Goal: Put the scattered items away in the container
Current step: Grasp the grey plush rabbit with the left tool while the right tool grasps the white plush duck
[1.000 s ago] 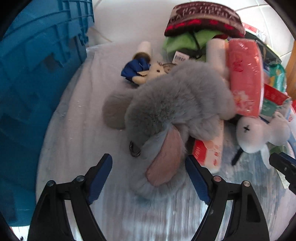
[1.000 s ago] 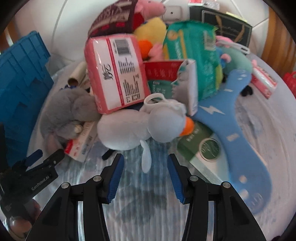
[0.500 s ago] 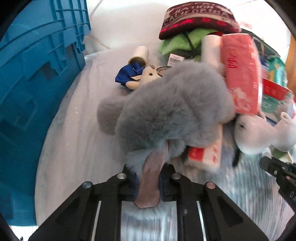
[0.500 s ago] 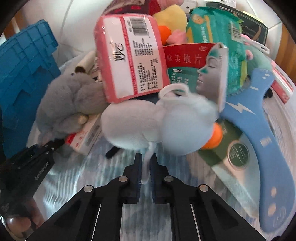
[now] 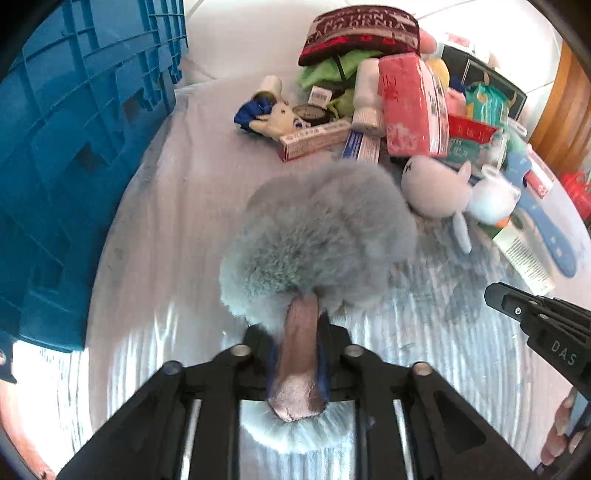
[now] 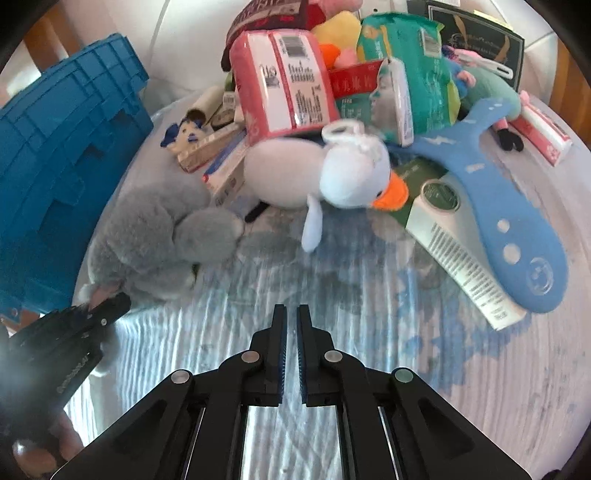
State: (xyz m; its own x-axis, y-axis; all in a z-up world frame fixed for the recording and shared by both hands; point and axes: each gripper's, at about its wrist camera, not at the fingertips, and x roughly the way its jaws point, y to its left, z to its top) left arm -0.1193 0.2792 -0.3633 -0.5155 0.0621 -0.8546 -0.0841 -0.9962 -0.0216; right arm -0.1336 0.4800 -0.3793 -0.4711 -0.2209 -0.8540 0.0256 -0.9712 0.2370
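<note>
My left gripper is shut on the pink-lined ear of a grey plush rabbit, which hangs in front of it; the rabbit also shows in the right wrist view, beside the left gripper. My right gripper is shut with nothing between its fingers, over bare table short of a white plush duck. The duck lies free, also seen in the left wrist view. The blue crate stands at the left, and shows in the right wrist view.
A pile of items fills the back: a pink tissue pack, a green packet, a blue paddle-shaped toy, a green-and-white box, small boxes and a dark knit hat. The right gripper's body is at the right.
The left gripper closed on the rabbit's ear and pulled the rabbit out of the pile toward me. The right gripper closed at the duck's wing, then drew back shut without the duck.
</note>
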